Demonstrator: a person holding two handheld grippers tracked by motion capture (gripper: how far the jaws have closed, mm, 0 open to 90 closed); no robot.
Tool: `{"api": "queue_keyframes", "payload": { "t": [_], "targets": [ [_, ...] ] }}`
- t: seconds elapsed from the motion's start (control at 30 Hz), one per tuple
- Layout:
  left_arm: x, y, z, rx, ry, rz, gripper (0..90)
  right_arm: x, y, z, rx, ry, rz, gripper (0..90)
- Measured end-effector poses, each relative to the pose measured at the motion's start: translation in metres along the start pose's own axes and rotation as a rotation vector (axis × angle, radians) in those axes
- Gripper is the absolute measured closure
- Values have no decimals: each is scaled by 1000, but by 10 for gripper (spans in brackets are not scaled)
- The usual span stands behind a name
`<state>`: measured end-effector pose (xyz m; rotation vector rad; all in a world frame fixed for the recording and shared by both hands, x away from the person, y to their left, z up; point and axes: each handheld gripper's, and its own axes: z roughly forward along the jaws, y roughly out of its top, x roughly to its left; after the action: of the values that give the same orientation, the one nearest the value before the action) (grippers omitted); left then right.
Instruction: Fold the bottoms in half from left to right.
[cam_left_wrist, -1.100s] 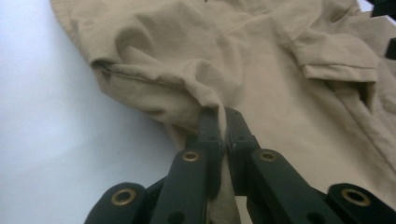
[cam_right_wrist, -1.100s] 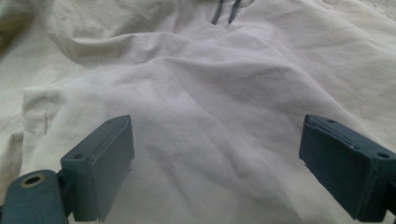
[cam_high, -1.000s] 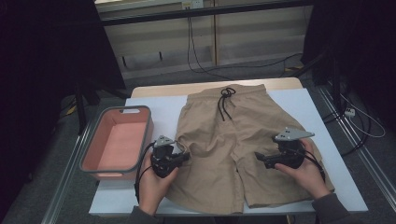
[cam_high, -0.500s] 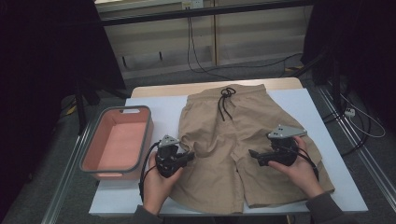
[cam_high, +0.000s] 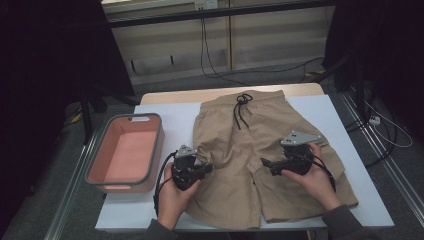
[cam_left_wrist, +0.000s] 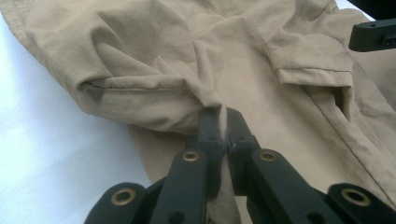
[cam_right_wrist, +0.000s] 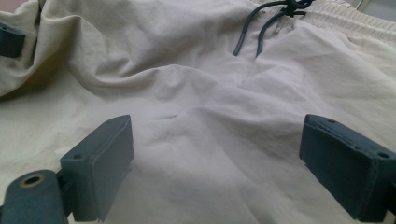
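Observation:
A pair of tan shorts (cam_high: 250, 145) with a dark drawstring (cam_high: 241, 107) lies flat on the white table, waistband at the far side. My left gripper (cam_high: 205, 167) is at the shorts' left leg edge, shut on a pinched fold of the tan fabric (cam_left_wrist: 205, 100), which bunches up just ahead of the jaw tips (cam_left_wrist: 223, 116). My right gripper (cam_high: 265, 164) hovers over the right leg, pointing left, its jaws open wide above bare cloth (cam_right_wrist: 210, 140) with nothing between them. The drawstring (cam_right_wrist: 261, 23) lies farther off.
A salmon-coloured bin with a grey rim (cam_high: 100, 150) stands on the table's left side, close to my left hand. The white table top (cam_high: 165, 120) shows bare beyond the bin. Cables trail on the floor behind the table.
My right gripper has slid left over the shorts' right leg, toward the middle. The left gripper has kept its hold on the fabric and barely moved.

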<state>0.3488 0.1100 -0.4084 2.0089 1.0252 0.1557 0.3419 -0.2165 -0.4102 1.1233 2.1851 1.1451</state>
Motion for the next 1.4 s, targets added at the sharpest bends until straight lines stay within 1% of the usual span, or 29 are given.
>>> {"api": "queue_keyframes", "payload": {
  "t": [0.03,0.13,0.23,0.37,0.43,0.5,0.63,0.67,0.73,0.83,0.9,0.93,1.03,1.3,1.4],
  "targets": [
    [0,0,1,2,1,6,874,1,1,1,0,3,-2,96],
    [-1,0,3,11,-9,4,874,2,3,3,1,1,-10,96],
    [-2,-1,4,6,-5,4,874,3,6,6,2,-2,-16,97],
    [-2,-1,4,10,-6,5,874,9,12,13,9,8,-24,97],
    [-3,-1,4,7,-6,1,874,12,17,16,1,14,-27,97],
    [-3,-2,4,13,-8,9,874,16,22,18,-5,19,-29,97],
    [-3,-2,3,-3,-6,6,875,22,30,23,3,27,-43,100],
    [-2,-2,2,6,-10,12,874,23,31,24,6,28,-44,100],
    [-3,-2,2,-5,-8,5,874,25,34,25,9,29,-43,101],
    [-4,-2,2,-6,-13,6,874,27,38,28,14,31,-46,102],
    [-4,-1,2,-7,-29,-1,873,28,40,30,20,31,-52,103],
    [-5,-1,2,-5,-29,2,873,28,41,31,17,31,-55,106],
    [-4,-2,2,-6,-32,0,873,29,43,32,7,41,-40,110],
    [-4,-2,3,-2,-32,3,876,33,49,38,24,43,-47,110],
    [-4,-2,3,-1,-36,1,876,34,52,40,26,44,-39,112]
  ]
}}
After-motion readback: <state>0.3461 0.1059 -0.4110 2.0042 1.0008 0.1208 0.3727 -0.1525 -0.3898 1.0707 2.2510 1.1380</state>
